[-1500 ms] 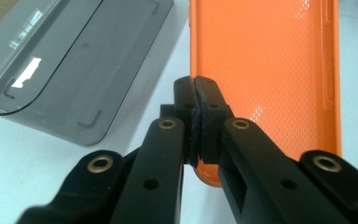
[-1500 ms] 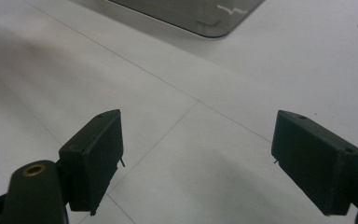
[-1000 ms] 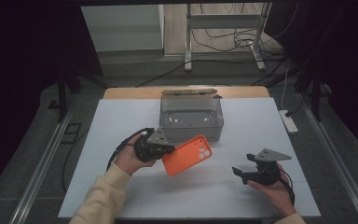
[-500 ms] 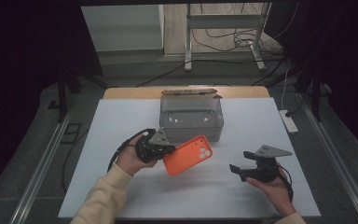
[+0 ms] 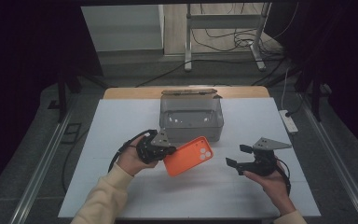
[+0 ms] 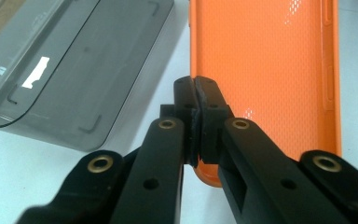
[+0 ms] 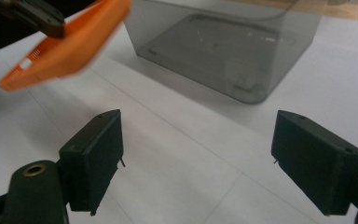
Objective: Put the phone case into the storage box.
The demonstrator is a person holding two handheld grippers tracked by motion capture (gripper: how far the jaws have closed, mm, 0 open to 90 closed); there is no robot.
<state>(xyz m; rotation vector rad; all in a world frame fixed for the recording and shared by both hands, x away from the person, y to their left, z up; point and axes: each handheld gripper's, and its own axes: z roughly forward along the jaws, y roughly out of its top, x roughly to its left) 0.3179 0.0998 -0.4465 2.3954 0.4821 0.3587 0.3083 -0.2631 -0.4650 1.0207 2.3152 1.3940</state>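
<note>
An orange phone case (image 5: 189,156) hangs just above the white table, in front of a grey see-through box (image 5: 191,119). My left gripper (image 5: 168,151) is shut on the case's near rim. In the left gripper view the jaws (image 6: 196,88) pinch that edge, with the case (image 6: 261,70) stretching away and the box (image 6: 70,60) to its left. My right gripper (image 5: 237,156) is held above the table to the right of the case, open with nothing between its pads (image 7: 205,158). Its view shows the case (image 7: 60,46) at upper left and the box (image 7: 223,42) ahead.
The white table (image 5: 121,121) has bare surface all around the box. A wooden strip (image 5: 242,92) runs along its far edge. A white power strip (image 5: 289,122) lies at the right edge. Metal rails flank the table and cables lie on the floor behind.
My right gripper has risen a little and drifted left toward the case, still open. The left gripper and the orange case have stayed where they were.
</note>
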